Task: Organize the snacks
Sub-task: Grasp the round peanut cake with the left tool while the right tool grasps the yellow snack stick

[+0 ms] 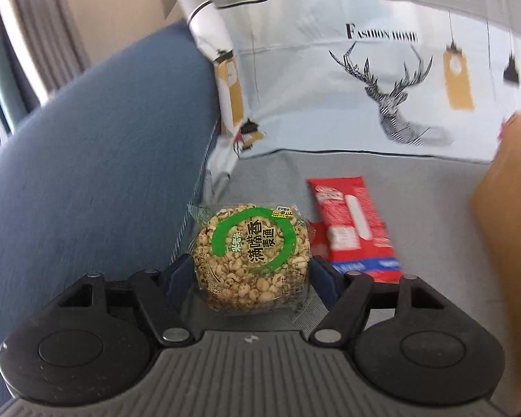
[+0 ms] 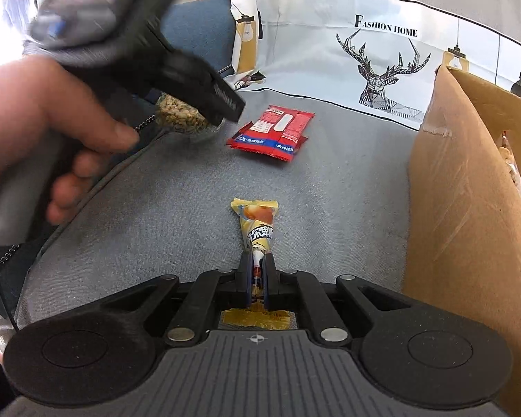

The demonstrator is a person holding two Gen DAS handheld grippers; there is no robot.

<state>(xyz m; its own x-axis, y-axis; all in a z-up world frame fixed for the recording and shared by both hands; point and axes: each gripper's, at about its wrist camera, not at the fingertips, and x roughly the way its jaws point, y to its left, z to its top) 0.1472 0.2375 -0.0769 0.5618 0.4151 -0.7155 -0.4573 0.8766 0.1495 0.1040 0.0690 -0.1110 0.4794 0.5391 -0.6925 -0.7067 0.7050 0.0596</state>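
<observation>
A round puffed-grain cake (image 1: pixel 250 243) in a clear wrapper with a green ring label sits between the pads of my left gripper (image 1: pixel 251 267), which is shut on its sides. From the right wrist view the cake (image 2: pixel 180 118) hangs above the grey sofa seat (image 2: pixel 330 208), with a hand (image 2: pixel 52 121) on the gripper's handle. My right gripper (image 2: pixel 257 271) is shut on the lower part of a long yellow snack packet (image 2: pixel 258 226) that lies on the seat. A red snack packet (image 2: pixel 274 132) lies flat farther back, also visible as the red packet (image 1: pixel 354 226) beside the cake.
An open cardboard box (image 2: pixel 469 208) stands on the right of the seat, its wall (image 1: pixel 510 226) at the frame edge. A blue armrest (image 1: pixel 104 139) bounds the left. A pale cover with a deer print (image 1: pixel 392 104) drapes the backrest.
</observation>
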